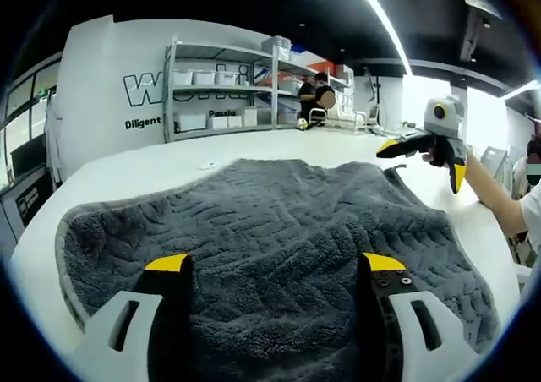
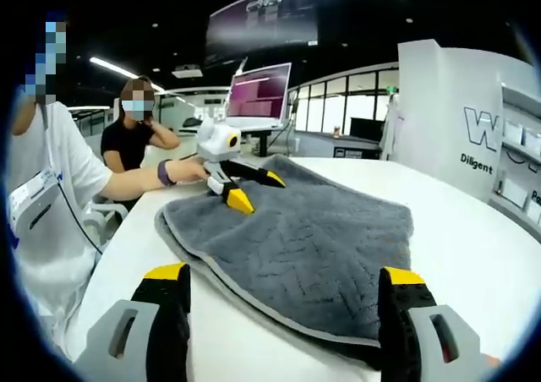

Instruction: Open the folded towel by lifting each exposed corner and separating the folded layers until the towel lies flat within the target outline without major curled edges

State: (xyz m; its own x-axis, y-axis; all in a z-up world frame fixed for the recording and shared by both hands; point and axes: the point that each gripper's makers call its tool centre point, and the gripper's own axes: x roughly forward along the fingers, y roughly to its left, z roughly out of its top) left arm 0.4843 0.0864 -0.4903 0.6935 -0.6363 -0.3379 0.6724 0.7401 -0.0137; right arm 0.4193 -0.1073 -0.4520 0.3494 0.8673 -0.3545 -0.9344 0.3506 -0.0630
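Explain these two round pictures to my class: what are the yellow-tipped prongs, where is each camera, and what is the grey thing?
No robot here: a person holds a two-jaw gripper in each hand, each carrying a fisheye camera. The left gripper view looks past the left gripper, open above a grey towel on a white table; the right gripper appears far right. The right gripper view looks past its own open jaws; the left gripper sits over the towel's far edge. Neither holds anything.

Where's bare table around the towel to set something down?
Bare white table lies between the grey towel and the far shelves, and beside the towel's edge toward the wall. Crowded over the towel, where both open grippers hover.
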